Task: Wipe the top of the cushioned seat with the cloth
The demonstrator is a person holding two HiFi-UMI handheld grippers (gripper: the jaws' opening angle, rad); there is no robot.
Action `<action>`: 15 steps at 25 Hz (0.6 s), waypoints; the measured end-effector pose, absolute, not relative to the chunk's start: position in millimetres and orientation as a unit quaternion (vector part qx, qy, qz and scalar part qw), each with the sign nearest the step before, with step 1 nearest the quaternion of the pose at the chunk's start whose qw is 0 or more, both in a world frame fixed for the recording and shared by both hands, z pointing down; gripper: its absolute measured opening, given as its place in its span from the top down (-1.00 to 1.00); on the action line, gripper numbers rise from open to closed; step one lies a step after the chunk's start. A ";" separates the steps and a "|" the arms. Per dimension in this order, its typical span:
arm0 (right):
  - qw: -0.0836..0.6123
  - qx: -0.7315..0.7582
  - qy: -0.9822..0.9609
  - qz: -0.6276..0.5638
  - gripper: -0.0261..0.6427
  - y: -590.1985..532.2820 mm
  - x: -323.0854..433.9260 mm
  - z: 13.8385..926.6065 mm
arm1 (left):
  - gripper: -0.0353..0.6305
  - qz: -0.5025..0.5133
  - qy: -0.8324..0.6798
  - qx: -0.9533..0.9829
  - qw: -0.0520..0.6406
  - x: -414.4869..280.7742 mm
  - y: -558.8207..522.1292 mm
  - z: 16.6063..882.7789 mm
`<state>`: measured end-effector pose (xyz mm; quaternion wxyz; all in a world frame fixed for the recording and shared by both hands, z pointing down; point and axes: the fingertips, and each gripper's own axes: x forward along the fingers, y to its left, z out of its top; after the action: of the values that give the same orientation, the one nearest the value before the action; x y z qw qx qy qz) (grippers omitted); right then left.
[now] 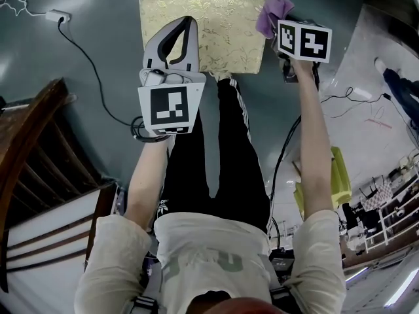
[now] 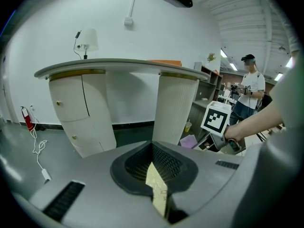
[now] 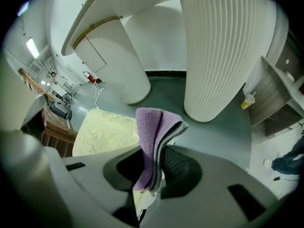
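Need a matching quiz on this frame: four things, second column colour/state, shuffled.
Things:
1. cloth
2. cushioned seat
3. left tool
4. wooden chair

Colour or state:
A. gold, leaf-patterned
B. dark brown, at the person's left
C. purple, clamped in the right tool
D. jaws together, holding nothing, above the seat

Pairs: 1-C, 2-A, 3-D, 4-B

A wooden chair [image 1: 39, 169] stands left; a white plug [image 1: 55, 16] lies on the floor [image 1: 111, 38].
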<state>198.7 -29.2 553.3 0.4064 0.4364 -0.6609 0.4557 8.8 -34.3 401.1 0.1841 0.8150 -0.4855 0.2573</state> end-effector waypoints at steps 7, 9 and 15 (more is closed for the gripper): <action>0.412 0.451 -0.649 0.453 0.65 -26.0 212.6 558.2 | 0.88 0.258 -0.485 0.815 0.185 10.1 -29.0 400.3; 0.407 0.455 -0.645 0.459 0.65 -24.8 213.6 559.4 | 0.88 0.260 -0.485 0.814 0.186 8.6 -27.4 401.2; 0.414 0.456 -0.646 0.451 0.65 -25.8 213.6 560.0 | 0.88 0.261 -0.485 0.814 0.184 4.5 -27.0 402.3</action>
<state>213.6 -25.8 560.0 0.4142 0.4561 -0.6460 0.4507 4.5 -27.0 402.3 0.1842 0.8139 -0.4855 0.2608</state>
